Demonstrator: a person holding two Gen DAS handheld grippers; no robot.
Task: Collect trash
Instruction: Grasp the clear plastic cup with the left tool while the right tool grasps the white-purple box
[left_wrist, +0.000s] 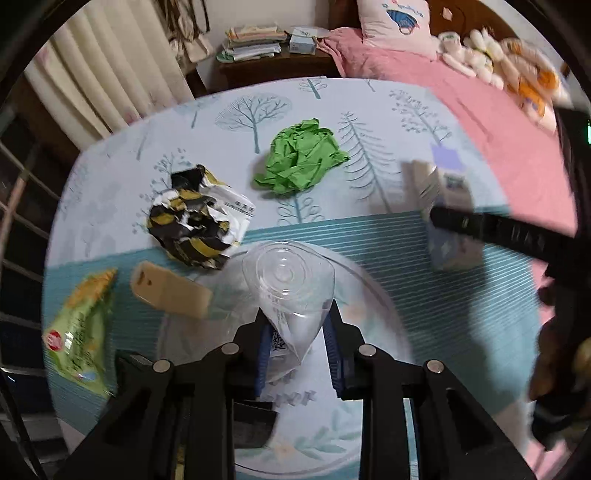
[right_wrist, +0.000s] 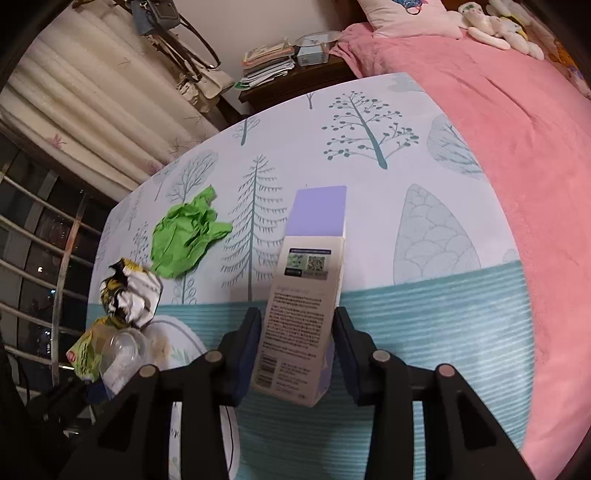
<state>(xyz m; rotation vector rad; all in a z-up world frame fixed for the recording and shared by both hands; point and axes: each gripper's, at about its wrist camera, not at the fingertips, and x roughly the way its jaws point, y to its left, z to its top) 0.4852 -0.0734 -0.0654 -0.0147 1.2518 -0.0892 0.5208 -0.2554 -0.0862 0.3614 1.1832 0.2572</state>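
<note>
The left gripper (left_wrist: 295, 325) pinches a clear plastic cup (left_wrist: 288, 273) above the round plate (left_wrist: 373, 295). The right gripper (right_wrist: 295, 332) pinches a carton (right_wrist: 306, 295) to the right of this plate. Green paper (left_wrist: 301, 160) and a crumpled wrapper (left_wrist: 195, 218) lie behind the plate on the surface (left_wrist: 443, 266). I think both pieces are in transport; next, each needs releasing at the collecting place.

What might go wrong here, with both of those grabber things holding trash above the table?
The clear plastic cup is pinched by the left gripper near one end only, and its thin wall looks squeezed, so it could crumple or slip out. The carton sits tilted between the right gripper's fingers and might twist loose. Either could drop onto the round plate below.
</note>
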